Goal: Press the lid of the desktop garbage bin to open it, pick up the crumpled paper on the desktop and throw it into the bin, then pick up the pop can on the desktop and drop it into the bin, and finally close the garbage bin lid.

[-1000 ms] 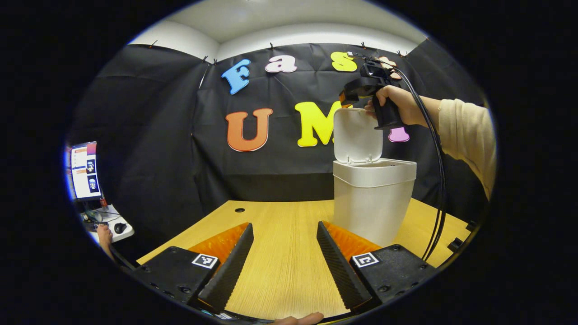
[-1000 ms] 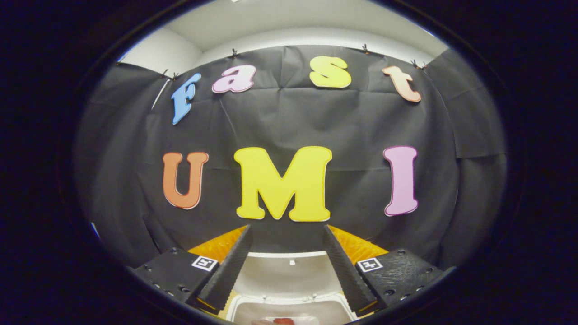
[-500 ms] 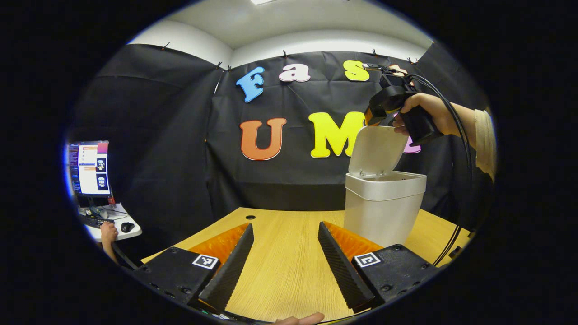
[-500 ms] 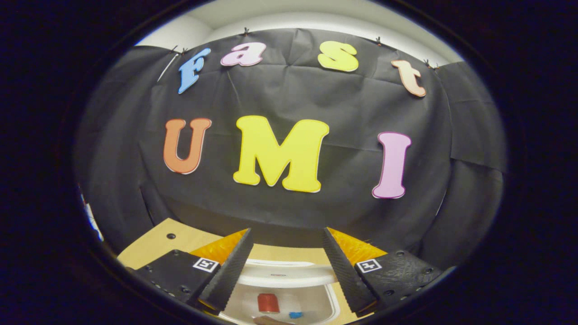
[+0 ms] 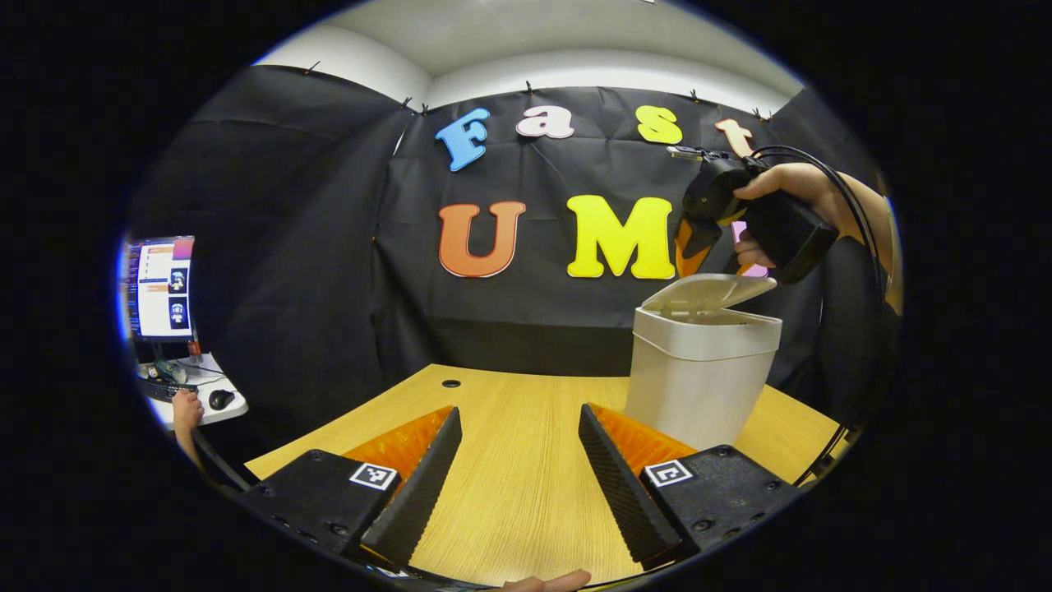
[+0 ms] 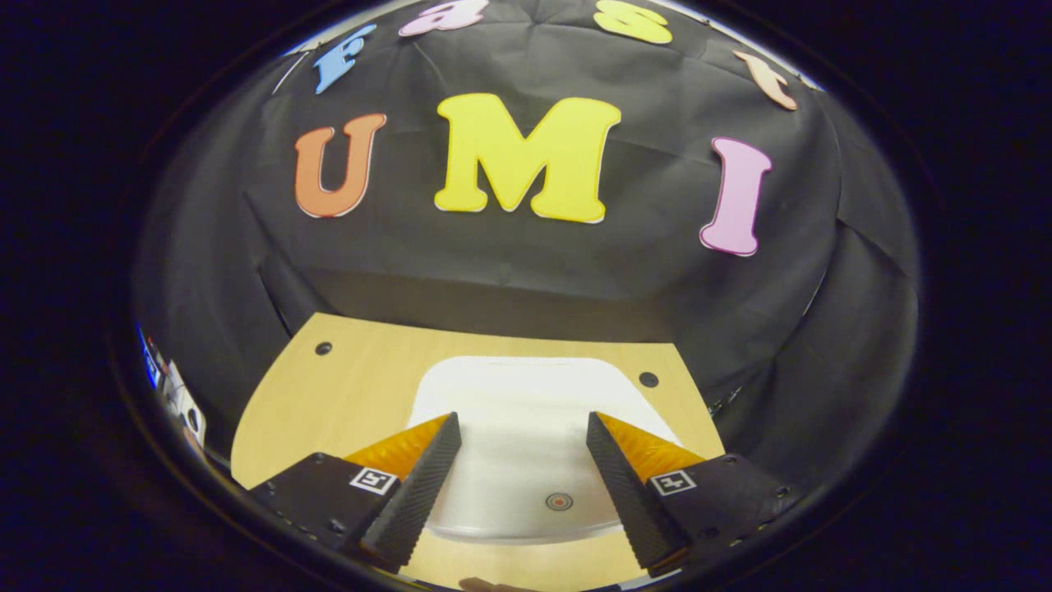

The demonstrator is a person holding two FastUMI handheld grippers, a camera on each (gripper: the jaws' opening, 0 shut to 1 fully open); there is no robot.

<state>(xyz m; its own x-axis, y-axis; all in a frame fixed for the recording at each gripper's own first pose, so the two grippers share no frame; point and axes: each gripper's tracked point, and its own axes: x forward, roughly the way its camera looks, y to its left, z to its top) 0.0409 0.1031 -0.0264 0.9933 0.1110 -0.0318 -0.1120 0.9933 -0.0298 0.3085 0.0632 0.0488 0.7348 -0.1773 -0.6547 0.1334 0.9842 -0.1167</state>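
My right gripper (image 6: pixel 519 485) hangs spread wide over the bin lid (image 6: pixel 526 436) (nearly down, a thin gap left). The bin (image 5: pixel 699 374) stands near the desk's (image 5: pixel 509 493) right edge. My left gripper (image 5: pixel 518 481) hovers wide, holding nothing.

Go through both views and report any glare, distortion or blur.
Left gripper view: fisheye bends the wooden desktop edges; the white bin is sharp and evenly lit, the monitor at the rim is bright with colour fringing. Right gripper view: the bin lid is overexposed, its surface detail washed out; the right gripper fingers stay crisp.
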